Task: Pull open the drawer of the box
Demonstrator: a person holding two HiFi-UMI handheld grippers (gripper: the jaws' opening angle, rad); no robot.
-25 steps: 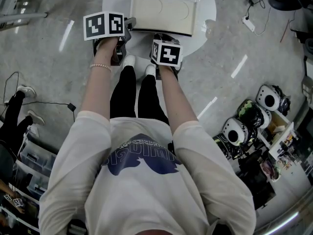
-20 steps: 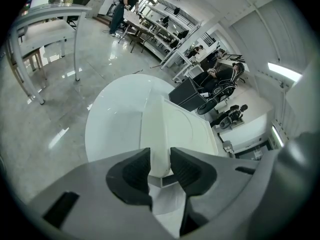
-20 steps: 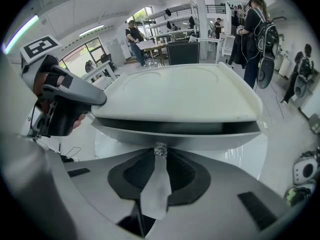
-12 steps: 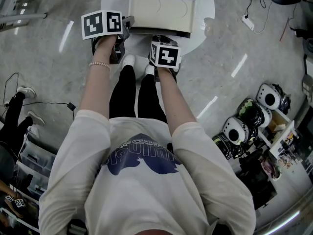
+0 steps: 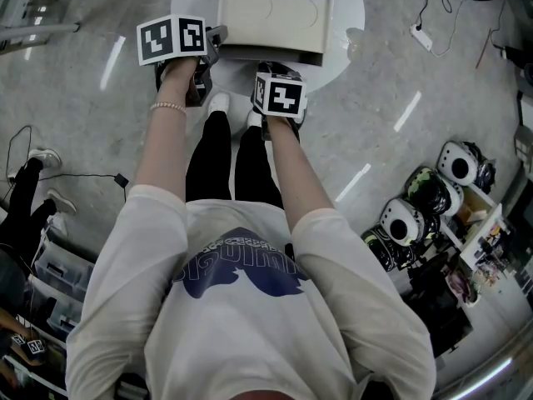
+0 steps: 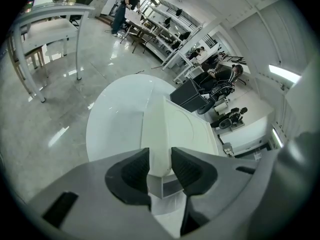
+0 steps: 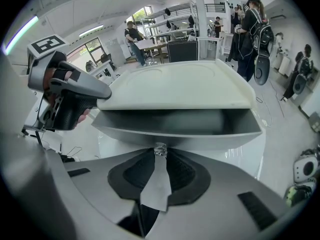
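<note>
A cream box [image 5: 271, 15] sits on a round white table [image 5: 350, 11]. The drawer [image 7: 175, 126] in the side of the box nearest the person is pulled out a little, so its inside shows under the top. The right gripper [image 7: 160, 166] has its jaws almost together, pinching the small knob [image 7: 160, 149] on the drawer's front. The left gripper [image 6: 160, 161] is at the box's near left corner. Its jaws have just been opening. They now stand apart with that corner between them, not squeezing it.
</note>
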